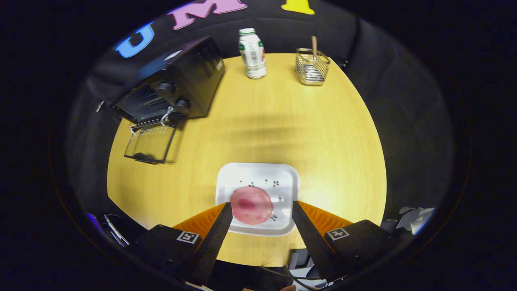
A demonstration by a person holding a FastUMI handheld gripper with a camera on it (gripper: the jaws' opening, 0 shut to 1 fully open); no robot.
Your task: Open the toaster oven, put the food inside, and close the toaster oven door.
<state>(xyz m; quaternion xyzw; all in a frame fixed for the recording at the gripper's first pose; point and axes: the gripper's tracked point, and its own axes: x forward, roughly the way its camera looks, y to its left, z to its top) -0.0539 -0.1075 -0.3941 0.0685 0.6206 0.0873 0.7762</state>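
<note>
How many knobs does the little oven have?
2. Both sit on the toaster oven's front, beside its open door: upper knob, lower knob. More may be hidden. The gripper is open.

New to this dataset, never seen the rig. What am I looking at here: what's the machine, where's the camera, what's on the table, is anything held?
There is no robot arm: a person carries a handheld two-finger gripper, and the fisheye camera rides on it, looking forward along the fingers, the two dark wedges at the bottom. They are spread open and hold nothing. Between their tips, on a white tray, lies a round pink piece of food, untouched. The tray sits on a round wooden table. Beyond, off to the left, stands a black toaster oven with its glass door already folded down open. At the far edge stand a white bottle and a wire basket with a wooden-handled utensil in it.
</note>
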